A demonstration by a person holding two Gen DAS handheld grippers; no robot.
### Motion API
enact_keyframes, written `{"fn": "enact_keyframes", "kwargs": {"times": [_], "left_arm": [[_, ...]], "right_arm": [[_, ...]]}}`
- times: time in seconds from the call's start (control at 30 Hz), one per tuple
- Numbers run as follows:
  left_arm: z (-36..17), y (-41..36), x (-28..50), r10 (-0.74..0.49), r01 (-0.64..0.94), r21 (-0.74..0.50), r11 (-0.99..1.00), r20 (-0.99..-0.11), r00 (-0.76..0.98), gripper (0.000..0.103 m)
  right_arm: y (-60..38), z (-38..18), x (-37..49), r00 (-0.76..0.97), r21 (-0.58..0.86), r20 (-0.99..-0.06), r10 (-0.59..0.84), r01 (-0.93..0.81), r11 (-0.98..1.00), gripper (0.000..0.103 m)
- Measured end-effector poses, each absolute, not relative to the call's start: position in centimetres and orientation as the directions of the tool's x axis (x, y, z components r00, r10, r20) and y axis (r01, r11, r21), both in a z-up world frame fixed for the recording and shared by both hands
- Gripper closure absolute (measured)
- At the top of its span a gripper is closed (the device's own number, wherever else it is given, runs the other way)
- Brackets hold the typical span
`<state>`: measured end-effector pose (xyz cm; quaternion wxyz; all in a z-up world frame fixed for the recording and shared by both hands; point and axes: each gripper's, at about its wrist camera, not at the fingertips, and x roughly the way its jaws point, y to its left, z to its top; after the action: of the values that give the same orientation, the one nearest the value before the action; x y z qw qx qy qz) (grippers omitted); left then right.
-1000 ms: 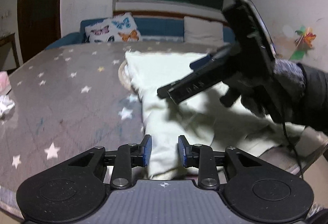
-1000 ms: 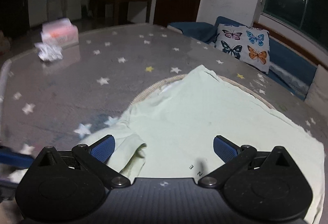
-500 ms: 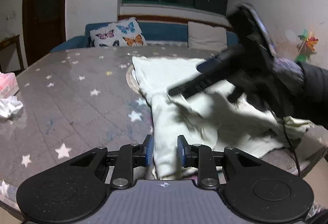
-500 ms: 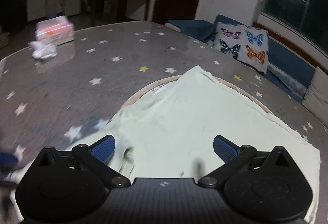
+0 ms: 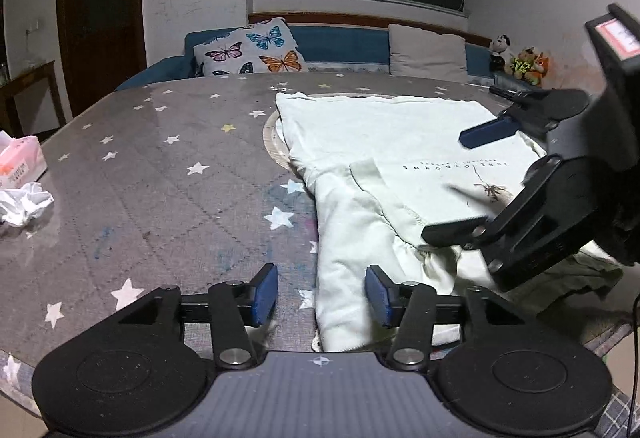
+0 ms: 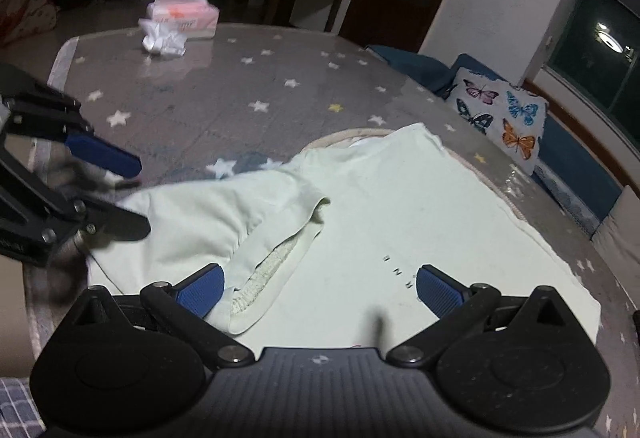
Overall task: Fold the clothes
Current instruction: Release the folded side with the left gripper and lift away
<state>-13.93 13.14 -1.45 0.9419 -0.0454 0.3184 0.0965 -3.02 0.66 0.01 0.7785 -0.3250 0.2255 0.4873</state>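
Pale shirt spread on the desk, both sets of jaws empty

The shirt (image 5: pixel 400 141) lies mostly flat on the star-patterned desk (image 5: pixel 160 177), one sleeve (image 6: pixel 208 222) folded in over its body. The left gripper (image 5: pixel 322 296) has its jaws opening, with the sleeve's edge lying in the gap but not pinched. The right gripper (image 6: pixel 320 286) holds its jaws wide apart above the shirt's printed front, clamped on nothing. The cloth looks light, soft and limp, likely to sag and wrinkle when lifted and to drag on the desk. Thick seams such as the sleeve cuff just ahead of the right jaws, or the hem, seem the surest places to pinch.
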Motion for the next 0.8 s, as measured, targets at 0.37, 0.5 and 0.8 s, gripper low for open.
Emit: {"fn": "enact_keyframes", "kwargs": {"times": [0.37,0.5,0.8], "left_arm": [[-1.5,12.4,-13.7,0.193,-0.222,0.032,0.975,-0.619,0.761,0.042],[-1.6,12.1,-13.7,0.206,-0.22,0.055,0.974,-0.621,0.757,0.039],[-1.8,11.8,-13.7,0.225,-0.23,0.074,0.97,-0.629,0.744,0.033]], "right_arm": [[-1.0,0.0,-3.7,0.439,-0.285,-0.656,0.614,-0.897,0.336,0.0],[-1.8,-0.2,-3.4,0.421,-0.245,-0.674,0.608,-0.903,0.353,0.0],[-2.9,-1.7,-2.4,0.359,-0.13,-0.71,0.606,-0.912,0.388,0.0]]}}
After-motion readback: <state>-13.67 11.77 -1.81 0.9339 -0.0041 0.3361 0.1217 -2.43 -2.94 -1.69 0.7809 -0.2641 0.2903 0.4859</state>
